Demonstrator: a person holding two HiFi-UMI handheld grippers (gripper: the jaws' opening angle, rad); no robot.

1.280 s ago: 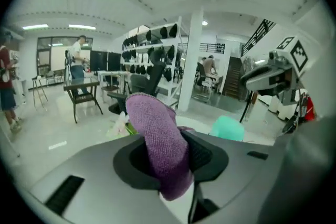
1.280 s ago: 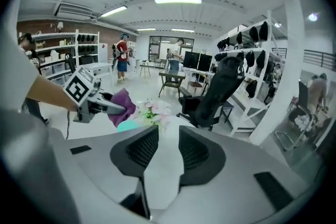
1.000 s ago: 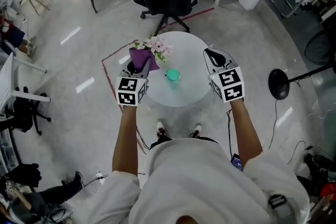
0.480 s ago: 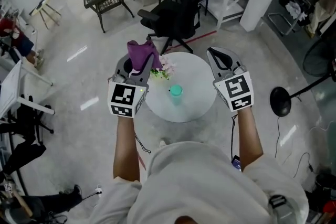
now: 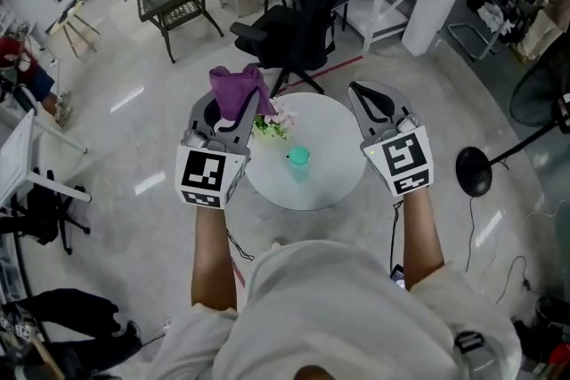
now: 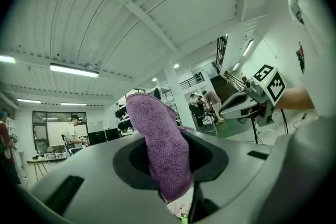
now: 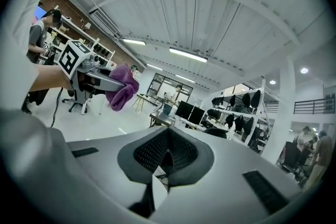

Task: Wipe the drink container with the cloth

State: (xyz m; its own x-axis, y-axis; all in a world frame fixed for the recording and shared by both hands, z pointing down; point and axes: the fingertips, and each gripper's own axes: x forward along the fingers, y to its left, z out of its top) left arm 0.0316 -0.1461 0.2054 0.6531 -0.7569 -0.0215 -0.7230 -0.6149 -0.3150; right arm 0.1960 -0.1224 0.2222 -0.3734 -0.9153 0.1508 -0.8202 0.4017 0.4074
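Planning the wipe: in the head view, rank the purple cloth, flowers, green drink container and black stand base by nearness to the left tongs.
1. Purple cloth, clamped in the left tongs.
2. Flowers, table's far-left edge.
3. Green drink container, table centre.
4. Black stand base, floor, far right.

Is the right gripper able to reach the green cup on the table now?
Probably yes: nothing stands between the right gripper and the green cup, though its shut, empty jaws must open first.
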